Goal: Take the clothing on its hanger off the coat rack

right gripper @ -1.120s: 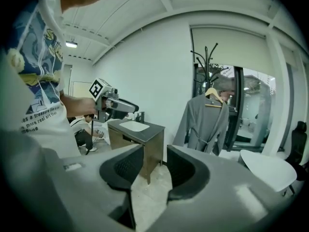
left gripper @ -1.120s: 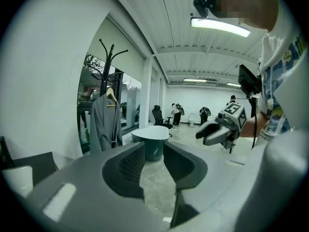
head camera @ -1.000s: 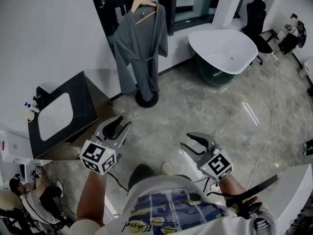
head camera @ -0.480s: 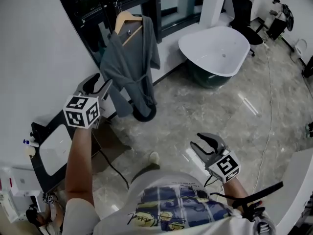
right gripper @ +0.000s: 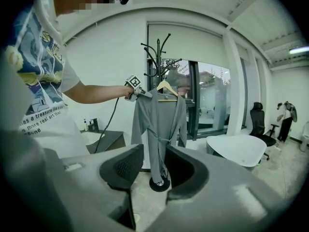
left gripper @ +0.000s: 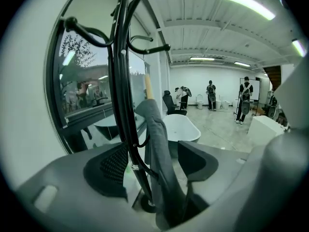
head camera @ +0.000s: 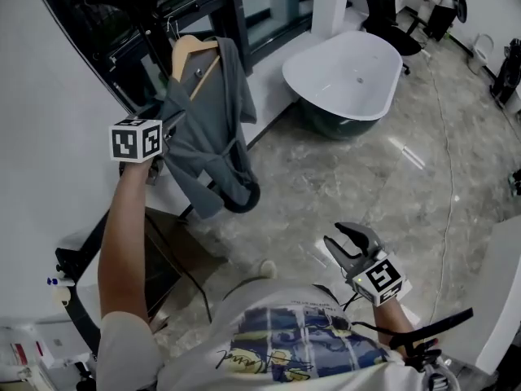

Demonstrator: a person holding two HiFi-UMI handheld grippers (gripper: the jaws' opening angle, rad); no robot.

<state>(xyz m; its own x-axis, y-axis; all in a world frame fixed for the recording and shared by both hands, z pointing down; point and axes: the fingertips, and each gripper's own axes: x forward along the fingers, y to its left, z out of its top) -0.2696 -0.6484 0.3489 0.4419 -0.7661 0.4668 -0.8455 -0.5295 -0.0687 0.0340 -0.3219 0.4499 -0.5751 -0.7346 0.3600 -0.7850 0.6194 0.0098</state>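
Observation:
A grey robe (head camera: 207,137) hangs on a wooden hanger (head camera: 191,49) from a black coat rack (left gripper: 123,100), whose round base (head camera: 242,199) shows under the hem. My left gripper (left gripper: 154,163) is raised to the robe's left shoulder, its marker cube (head camera: 136,139) beside the cloth. Its jaws have just been opening and stand wide; the rack pole and the robe's edge (left gripper: 157,144) show between them, with no pad pressing. My right gripper (head camera: 348,236) is open and empty, low by my waist, looking at the robe (right gripper: 157,129) from afar.
A white bathtub (head camera: 346,72) stands right of the rack. A dark vanity with a basin (head camera: 77,255) is at lower left. Dark window glass (head camera: 106,23) backs the rack. Several people stand far off (left gripper: 211,93). An office chair (head camera: 389,10) sits behind the tub.
My left arm has swung up and across from waist level to the robe's shoulder, its jaws opening wider. The right gripper has drifted a little and turned.

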